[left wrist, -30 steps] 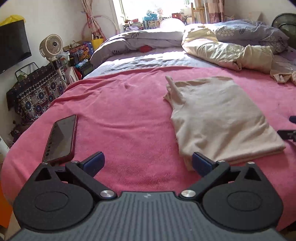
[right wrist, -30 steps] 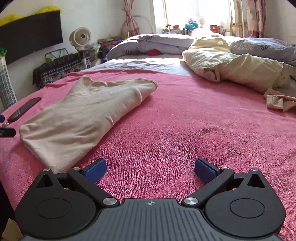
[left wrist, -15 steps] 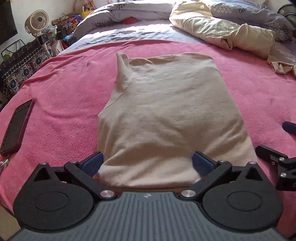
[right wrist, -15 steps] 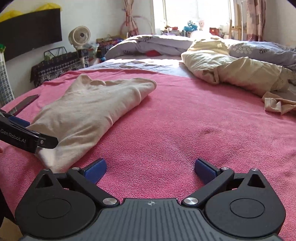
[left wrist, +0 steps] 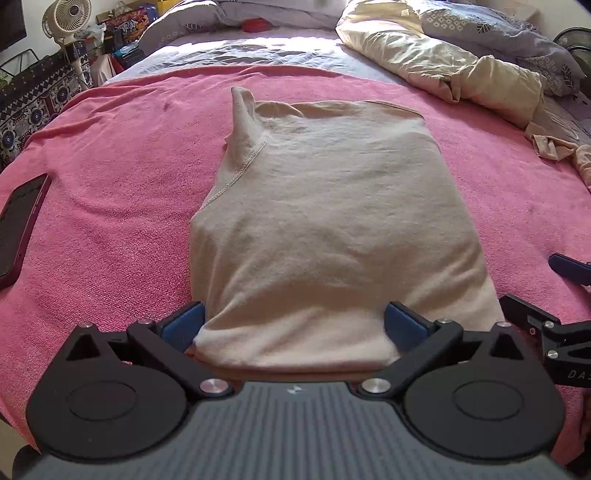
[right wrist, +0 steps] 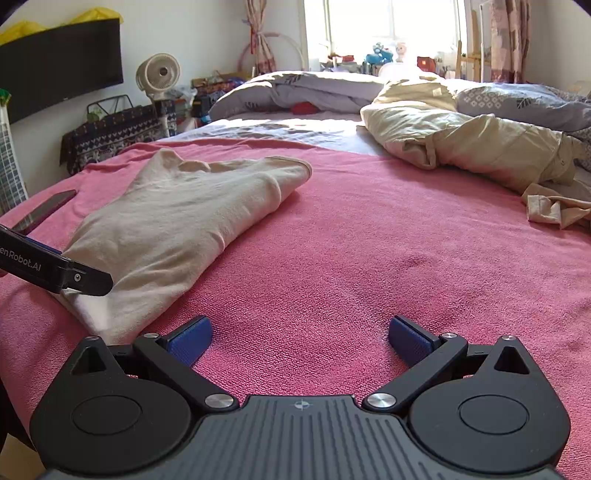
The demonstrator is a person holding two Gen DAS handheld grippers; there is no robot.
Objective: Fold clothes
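Daylight from the window (right wrist: pixel 384 26) blows out there, brightens the bed's (right wrist: pixel 351 258) far edge; fisheye bends, darkens corners.

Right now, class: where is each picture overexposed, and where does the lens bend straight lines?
Left wrist view: sunlight washes out the pale grey bedsheet; the pink towelling blanket edge bows. Right wrist view: the bright window is blown white; corners go dark, and the black wall-mounted screen slants.

Shirt (left wrist: pixel 332 221) is lying on blanket (left wrist: pixel 110 184); phone (left wrist: pixel 20 225) is lying to its left, quilt (left wrist: pixel 443 62) behind, right gripper (right wrist: pixel 299 336) sitting to its right.
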